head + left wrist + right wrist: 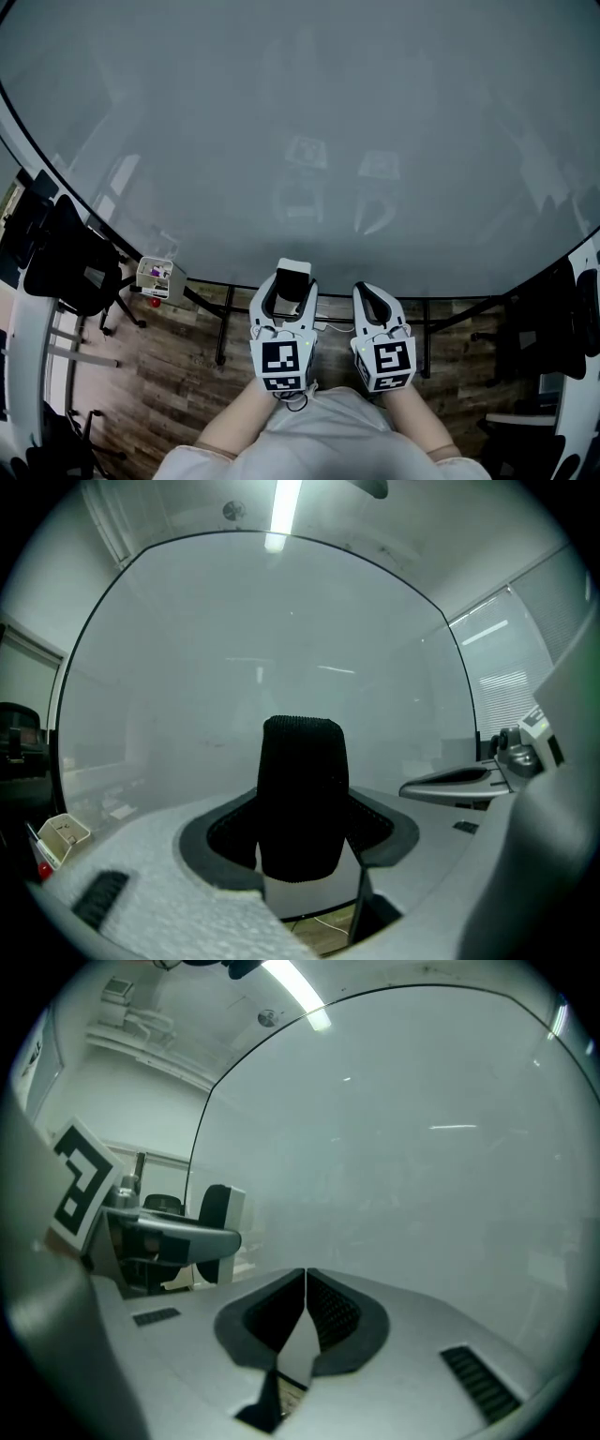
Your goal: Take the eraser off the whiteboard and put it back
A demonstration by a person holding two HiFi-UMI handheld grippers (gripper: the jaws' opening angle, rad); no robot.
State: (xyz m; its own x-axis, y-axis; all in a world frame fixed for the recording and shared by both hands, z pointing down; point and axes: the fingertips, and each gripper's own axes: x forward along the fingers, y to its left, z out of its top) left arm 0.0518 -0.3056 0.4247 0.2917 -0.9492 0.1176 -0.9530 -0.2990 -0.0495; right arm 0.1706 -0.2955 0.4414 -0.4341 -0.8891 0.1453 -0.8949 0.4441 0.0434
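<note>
A large glassy whiteboard (309,122) fills the view ahead. My left gripper (292,282) is shut on the eraser (292,281), a white block with a black felt face, held just in front of the board's lower edge. The left gripper view shows the eraser's black felt (302,794) standing upright between the jaws. My right gripper (377,305) hangs beside it to the right, shut with nothing in it; its jaw tips (305,1279) meet. From the right gripper view the eraser (223,1218) appears at the left, in the other gripper.
A small white tray (156,276) with markers hangs at the board's lower left. Black office chairs (66,258) stand at the left and another chair (548,328) at the right on the wooden floor (178,366). Black stand legs (223,323) run under the board.
</note>
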